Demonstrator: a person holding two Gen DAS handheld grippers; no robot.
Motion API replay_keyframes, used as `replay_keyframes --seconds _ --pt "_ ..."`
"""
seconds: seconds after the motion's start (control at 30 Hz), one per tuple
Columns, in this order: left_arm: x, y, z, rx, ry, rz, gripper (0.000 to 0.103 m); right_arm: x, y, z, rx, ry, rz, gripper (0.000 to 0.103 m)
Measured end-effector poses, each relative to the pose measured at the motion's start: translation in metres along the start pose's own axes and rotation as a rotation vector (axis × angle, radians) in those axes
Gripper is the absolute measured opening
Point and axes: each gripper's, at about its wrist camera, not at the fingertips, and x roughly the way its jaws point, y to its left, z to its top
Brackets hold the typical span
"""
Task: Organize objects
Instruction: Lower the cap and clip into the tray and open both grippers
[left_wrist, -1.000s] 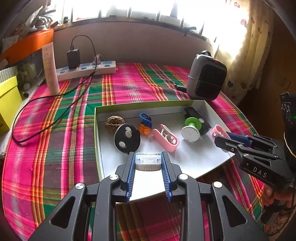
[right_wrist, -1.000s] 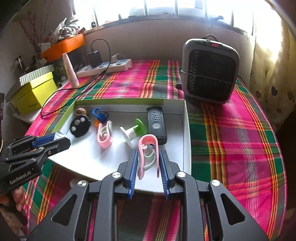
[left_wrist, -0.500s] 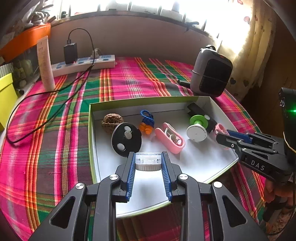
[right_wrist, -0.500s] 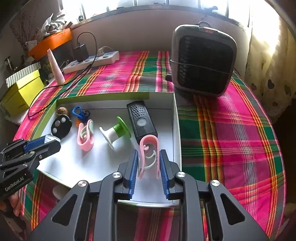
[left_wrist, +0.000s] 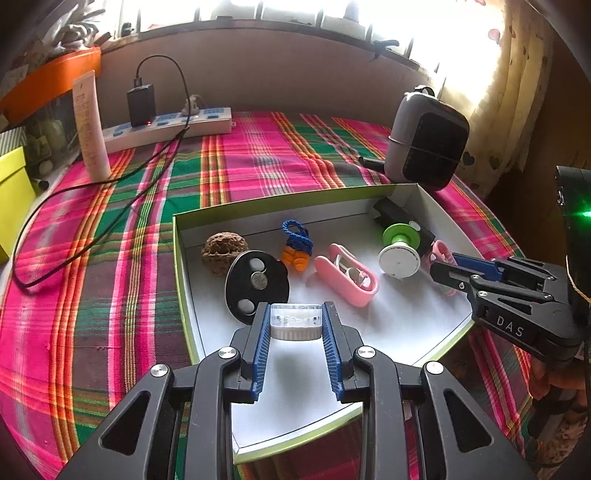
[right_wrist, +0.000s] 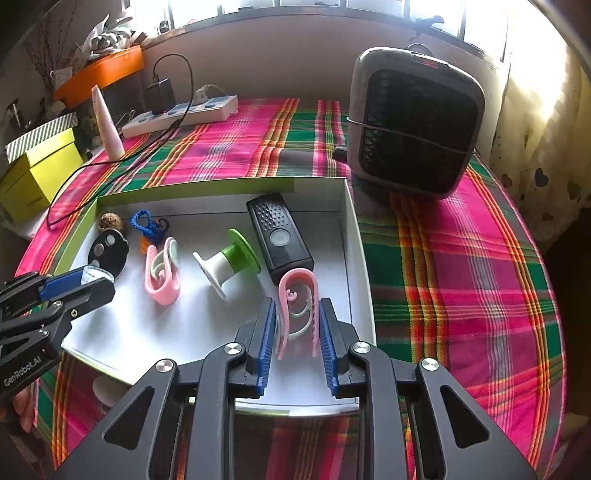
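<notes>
A shallow white box with a green rim (left_wrist: 179, 258) (right_wrist: 351, 236) lies on the plaid tablecloth. My left gripper (left_wrist: 295, 323) is shut on a small clear round container (left_wrist: 295, 320) and holds it over the box's front left part. My right gripper (right_wrist: 297, 321) is shut on a pink clip (right_wrist: 298, 306) over the box's right front corner. In the box lie a walnut (left_wrist: 221, 251), a black disc with coins (left_wrist: 256, 284), a blue cord with orange earplugs (left_wrist: 297, 245), a pink case (left_wrist: 347, 275), a green-white spool (right_wrist: 231, 264) and a black remote (right_wrist: 279, 236).
A grey heater (right_wrist: 415, 123) stands just behind the box's right corner. A power strip with charger and cable (left_wrist: 166, 125), a white tube (left_wrist: 90, 125) and a yellow box (right_wrist: 40, 173) stand at the back left. The table edge curves on the right.
Both grippers moved forward and lower over the box, still holding their objects. The box contents have not moved.
</notes>
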Motion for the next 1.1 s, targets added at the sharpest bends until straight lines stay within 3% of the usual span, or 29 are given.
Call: replay_keyframes --seconds 1.1 --pt "0.0002 -0.0037 -0.0007 0.007 0.001 0.010 0.031 -0.0004 0.0028 -0.0023 -0.009 -0.008 -0.014 0.026"
